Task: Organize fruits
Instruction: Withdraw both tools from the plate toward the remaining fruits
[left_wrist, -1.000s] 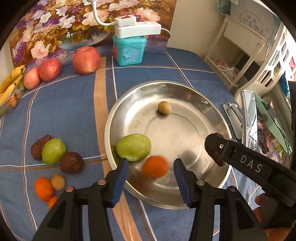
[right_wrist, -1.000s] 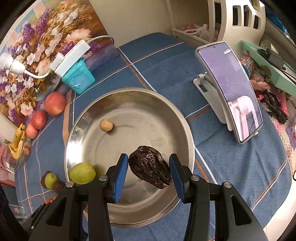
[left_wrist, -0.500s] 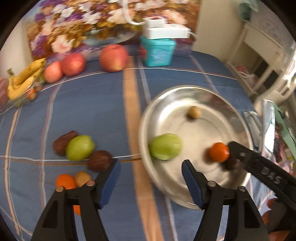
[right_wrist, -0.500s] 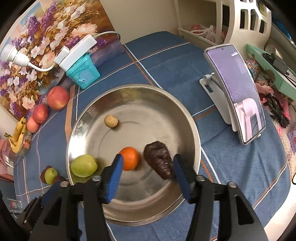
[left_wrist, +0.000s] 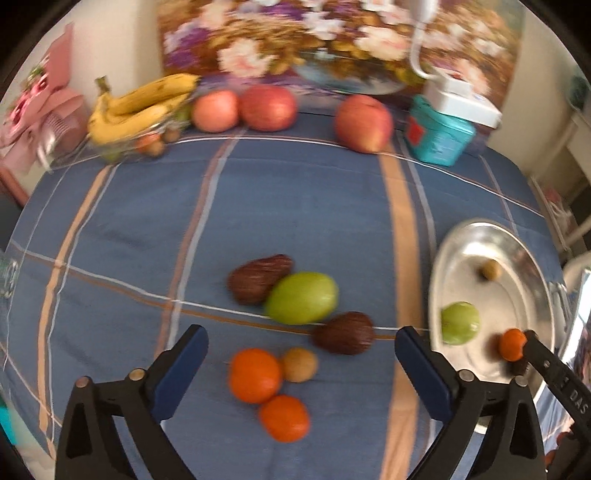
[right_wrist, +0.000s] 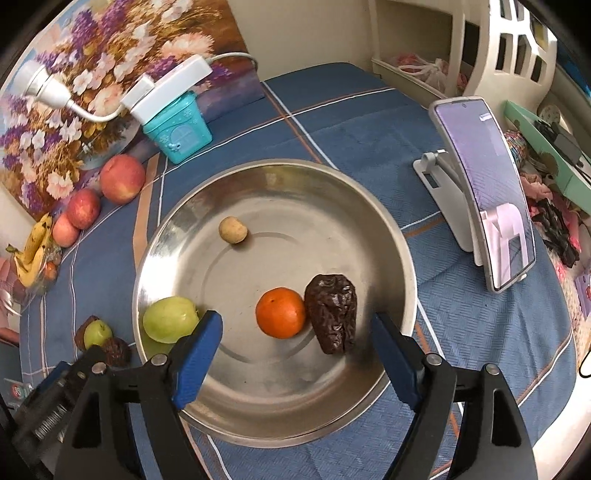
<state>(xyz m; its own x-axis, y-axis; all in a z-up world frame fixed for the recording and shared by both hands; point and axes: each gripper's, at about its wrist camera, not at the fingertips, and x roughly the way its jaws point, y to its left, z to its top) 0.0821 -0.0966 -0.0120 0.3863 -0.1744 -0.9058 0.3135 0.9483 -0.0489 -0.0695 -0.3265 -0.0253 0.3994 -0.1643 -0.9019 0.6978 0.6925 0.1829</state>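
Your left claw (left_wrist: 301, 363) is opening wide and empty over the fruit cluster (left_wrist: 295, 325) mid-tabletop, right claw (right_wrist: 295, 343) opening empty above the bowl (right_wrist: 388, 236); touching round fruits may roll apart if one pad nudges them.

Your left wrist view is motion-blurred; the steel bowl (left_wrist: 476, 229) is cut off at right, perhaps hiding fruit.

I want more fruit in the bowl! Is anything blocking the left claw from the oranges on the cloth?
Nothing visible. The left claw, jaws opening and empty, hangs right over the two oranges.
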